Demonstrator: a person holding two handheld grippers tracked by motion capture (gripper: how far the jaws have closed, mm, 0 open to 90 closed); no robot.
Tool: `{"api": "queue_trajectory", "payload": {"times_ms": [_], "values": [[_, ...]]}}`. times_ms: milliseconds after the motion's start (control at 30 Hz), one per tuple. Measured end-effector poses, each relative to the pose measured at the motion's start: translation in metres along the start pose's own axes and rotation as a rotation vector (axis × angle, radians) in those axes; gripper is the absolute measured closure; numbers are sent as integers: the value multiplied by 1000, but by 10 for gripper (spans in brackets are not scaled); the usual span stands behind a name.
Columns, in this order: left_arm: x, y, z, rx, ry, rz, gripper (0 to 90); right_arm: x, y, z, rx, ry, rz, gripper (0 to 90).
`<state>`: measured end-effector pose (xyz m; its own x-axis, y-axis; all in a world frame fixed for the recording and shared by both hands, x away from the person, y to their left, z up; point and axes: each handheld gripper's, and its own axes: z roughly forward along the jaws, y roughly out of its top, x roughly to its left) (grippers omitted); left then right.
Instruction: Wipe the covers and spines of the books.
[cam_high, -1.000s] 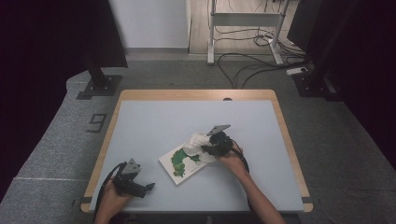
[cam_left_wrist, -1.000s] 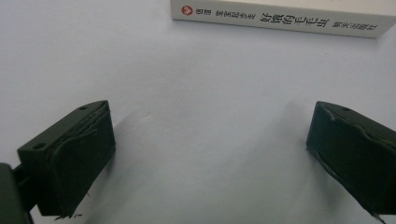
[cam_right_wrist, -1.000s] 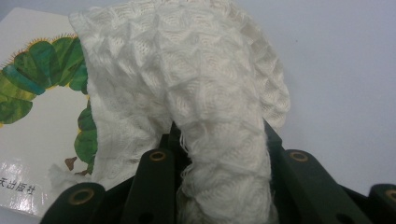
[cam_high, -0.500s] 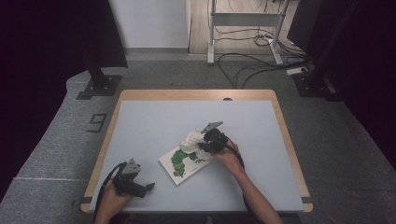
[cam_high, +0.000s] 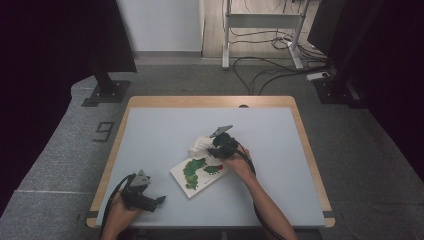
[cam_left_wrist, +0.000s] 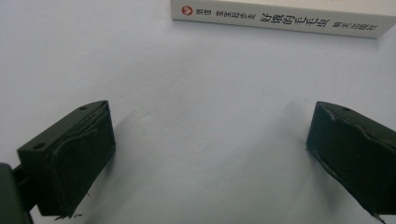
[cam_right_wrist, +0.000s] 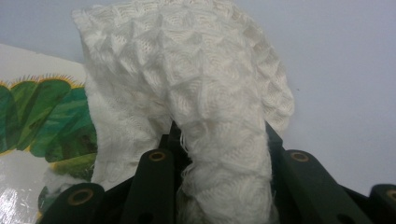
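Note:
A white picture book (cam_high: 200, 171) with a green caterpillar on its cover lies flat near the table's middle. My right gripper (cam_high: 214, 148) sits at the book's far right corner, shut on a white waffle-knit cloth (cam_right_wrist: 196, 93) that bunches up over its jaws; the cloth (cam_high: 201, 145) hangs partly over the cover (cam_right_wrist: 37, 121). My left gripper (cam_high: 155, 200) rests at the front left of the table, open with nothing between its pads (cam_left_wrist: 74, 149). The book's spine (cam_left_wrist: 280, 18), printed with characters, lies a short way ahead of it.
The light blue table top (cam_high: 165, 130) has a wooden rim (cam_high: 210, 100). Cables (cam_high: 260, 65) and a metal stand run across the grey floor beyond the far edge. Dark stands flank the table at left and right.
My right gripper has slid a little to the left with the cloth, over the book's far corner. The left gripper has stayed where it was.

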<state>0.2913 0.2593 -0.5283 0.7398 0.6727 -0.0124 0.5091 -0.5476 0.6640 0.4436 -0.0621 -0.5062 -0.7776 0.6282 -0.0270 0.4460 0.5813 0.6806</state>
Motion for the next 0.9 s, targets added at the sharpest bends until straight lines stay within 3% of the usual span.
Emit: {"api": "queue_trajectory", "payload": {"times_ms": [200, 367, 567, 900], "values": [[0, 0, 0, 0, 0, 0, 8, 8, 2, -1, 8, -21, -49, 667], [0, 0, 0, 0, 0, -1, 8, 15, 3, -1, 7, -11, -64, 663], [0, 0, 0, 0, 0, -1, 8, 22, 3, 2, -22, 49, -63, 661], [0, 0, 0, 0, 1, -1, 8, 50, 13, 8, -27, 106, -120, 660]]}}
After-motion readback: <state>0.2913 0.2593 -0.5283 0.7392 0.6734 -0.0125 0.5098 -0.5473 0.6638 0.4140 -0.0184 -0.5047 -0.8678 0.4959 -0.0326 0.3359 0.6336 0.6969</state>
